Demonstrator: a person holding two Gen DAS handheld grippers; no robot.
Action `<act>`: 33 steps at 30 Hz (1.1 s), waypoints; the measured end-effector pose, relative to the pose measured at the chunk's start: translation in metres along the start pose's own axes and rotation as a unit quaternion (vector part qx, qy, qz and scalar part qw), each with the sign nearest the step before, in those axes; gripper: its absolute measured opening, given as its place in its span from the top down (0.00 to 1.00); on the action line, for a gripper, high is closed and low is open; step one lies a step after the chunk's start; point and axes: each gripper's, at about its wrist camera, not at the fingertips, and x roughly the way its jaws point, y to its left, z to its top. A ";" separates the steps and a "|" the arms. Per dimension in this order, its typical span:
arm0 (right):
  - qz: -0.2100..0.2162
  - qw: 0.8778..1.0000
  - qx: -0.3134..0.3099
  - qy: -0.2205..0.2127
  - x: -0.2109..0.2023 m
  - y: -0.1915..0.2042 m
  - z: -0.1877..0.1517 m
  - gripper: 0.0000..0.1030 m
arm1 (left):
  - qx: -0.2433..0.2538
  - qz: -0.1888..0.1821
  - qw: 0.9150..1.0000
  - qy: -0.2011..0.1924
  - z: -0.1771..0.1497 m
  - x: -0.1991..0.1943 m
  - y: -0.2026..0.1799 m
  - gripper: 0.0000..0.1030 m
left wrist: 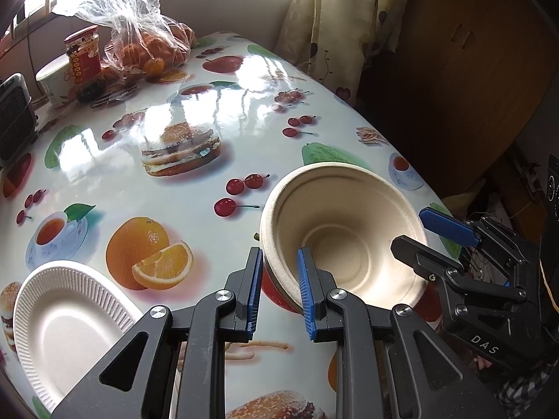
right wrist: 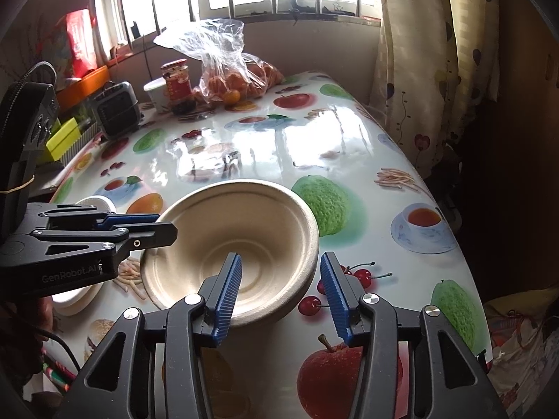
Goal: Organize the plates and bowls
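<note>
The left gripper (left wrist: 279, 289) pinches the near rim of the tilted beige bowl (left wrist: 344, 234) above the fruit-print table (left wrist: 195, 181), while the right gripper (right wrist: 281, 296) stands spread astride the opposite rim, pads clear.

Tilted beige bowl (left wrist: 344, 241); white plate (left wrist: 66, 317).

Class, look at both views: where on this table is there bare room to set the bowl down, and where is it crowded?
Free: the middle of the table, between the beige bowl and the bag of oranges. Crowded: the far corner by the red jar and white cup; the white plate fills the near-left.
</note>
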 end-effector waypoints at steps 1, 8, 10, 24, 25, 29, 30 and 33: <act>0.001 1.000 0.001 0.001 0.000 0.000 0.000 0.55 | 0.000 0.000 1.000 -0.001 0.000 0.000 0.000 0.79; 0.002 1.000 0.008 -0.002 0.000 -0.001 0.000 0.53 | -0.007 0.001 1.000 -0.009 -0.001 -0.002 0.003 0.60; 0.004 1.000 0.013 -0.002 0.001 -0.002 -0.001 0.52 | -0.008 0.004 1.000 -0.010 -0.002 -0.003 0.003 0.59; 0.027 0.997 0.064 -0.016 -0.005 -0.019 -0.006 0.45 | -0.022 0.000 0.999 -0.027 -0.009 -0.010 0.001 0.55; 0.029 0.997 0.070 -0.018 -0.006 -0.022 -0.006 0.45 | -0.024 0.003 0.999 -0.031 -0.010 -0.011 0.001 0.55; 0.037 0.994 0.098 -0.025 -0.007 -0.033 -0.010 0.45 | -0.039 -0.009 0.999 -0.036 -0.016 -0.012 0.005 0.55; 0.040 0.994 0.102 -0.024 -0.007 -0.035 -0.011 0.45 | -0.040 -0.011 0.998 -0.038 -0.017 -0.011 0.005 0.55; 0.044 0.994 0.101 -0.017 -0.003 -0.036 -0.013 0.45 | -0.050 -0.018 0.998 -0.035 -0.018 -0.007 0.007 0.55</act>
